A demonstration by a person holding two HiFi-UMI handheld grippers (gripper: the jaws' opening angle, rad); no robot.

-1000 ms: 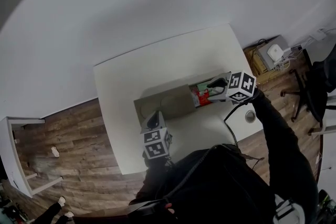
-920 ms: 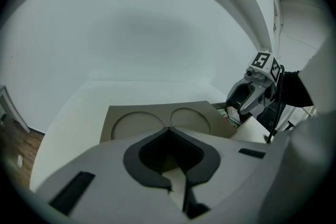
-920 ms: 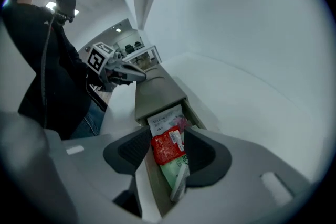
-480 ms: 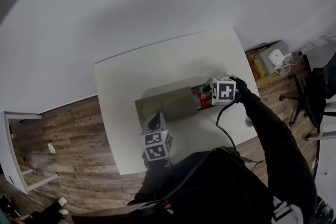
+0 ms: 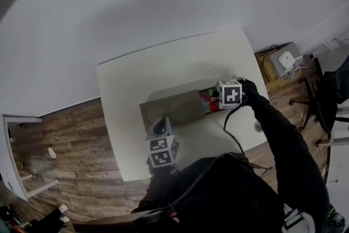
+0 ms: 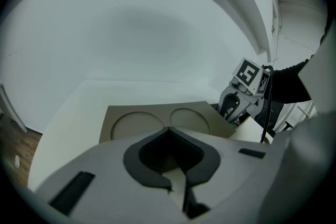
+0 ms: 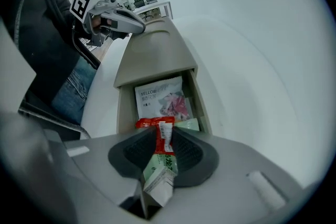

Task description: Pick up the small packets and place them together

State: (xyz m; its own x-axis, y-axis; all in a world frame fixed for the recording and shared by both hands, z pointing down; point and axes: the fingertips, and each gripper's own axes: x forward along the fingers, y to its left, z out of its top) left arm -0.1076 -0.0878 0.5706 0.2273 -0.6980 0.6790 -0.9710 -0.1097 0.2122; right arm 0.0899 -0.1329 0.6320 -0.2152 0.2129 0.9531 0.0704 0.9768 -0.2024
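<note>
The left gripper [image 5: 158, 126] hangs over the near left corner of the box [image 5: 172, 108] on the table [image 5: 131, 79]. Its jaws are together at the tips with nothing between them. No packet is near it: it sits over the lid [image 6: 157, 119], which covers the left part of the box. The right part is open, and the right gripper [image 5: 221, 99] points steeply down into it. Its jaws have just been closing, and they now pinch a red and green packet [image 7: 161, 152] between the pads.

In the head view the right gripper's cube covers the grip, and only a patch of red [image 5: 206, 101] shows in the open end. The right gripper view shows the held packet and, below it in the box, a white packet [image 7: 160, 102] with pink print and a pale green packet [image 7: 189, 124]. The left gripper view shows two round dents in the lid and the right gripper [image 6: 233, 107] beyond its far right corner, but no packets.

The held packet stands on edge, its long axis along the jaws. Its red end sticks out past the tips toward the box floor; its green and white end points back at the camera. The white packet lies flat, lengthwise along the box.
</note>
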